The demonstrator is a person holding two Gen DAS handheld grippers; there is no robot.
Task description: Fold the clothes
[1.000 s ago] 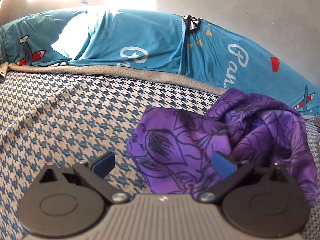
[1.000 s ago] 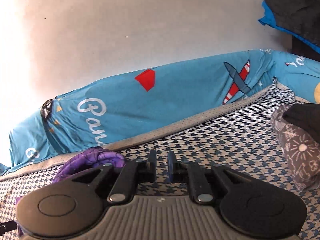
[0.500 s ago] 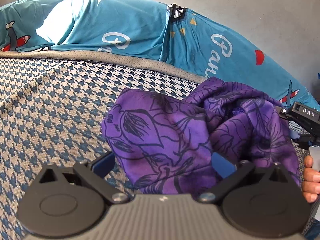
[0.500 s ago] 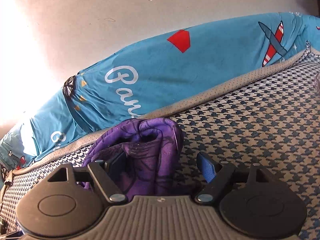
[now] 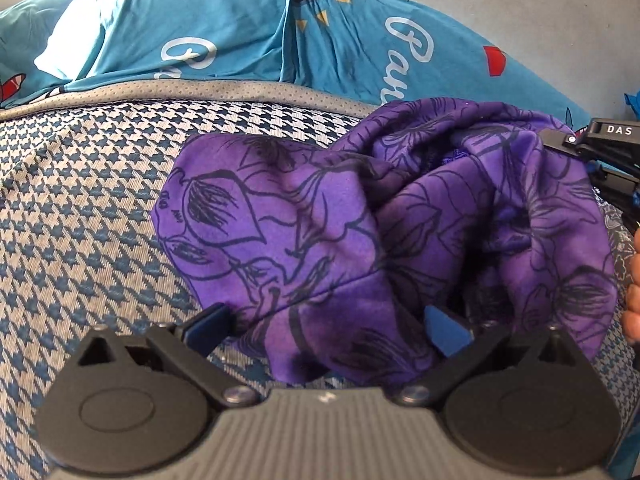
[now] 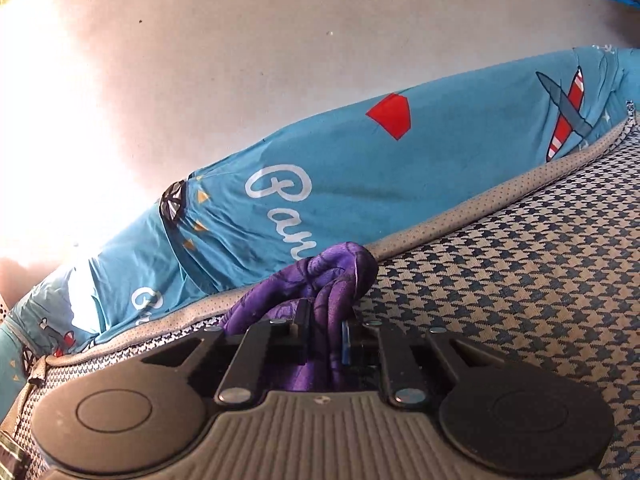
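Observation:
A crumpled purple garment [image 5: 360, 232] with dark flower outlines lies bunched on the blue-and-white houndstooth bed cover [image 5: 80, 208]. My left gripper [image 5: 324, 326] is open, its blue-padded fingers on either side of the garment's near edge, with cloth lying between them. My right gripper [image 6: 325, 334] is shut on a fold of the same purple garment [image 6: 328, 280], which bulges up past its fingertips. The right gripper's body [image 5: 608, 148] and a hand show at the right edge of the left wrist view.
Teal pillows [image 5: 240, 32] printed with white script, red shapes and planes line the far edge of the bed against a pale wall [image 6: 240, 60]. A grey dotted border [image 6: 500, 204] runs below the pillows. A patterned grey cloth [image 5: 616, 236] peeks out behind the garment at right.
My right gripper went from open around the purple garment to shut on a fold of it. My left gripper moved closer, so the garment's near edge now lies between its open fingers.

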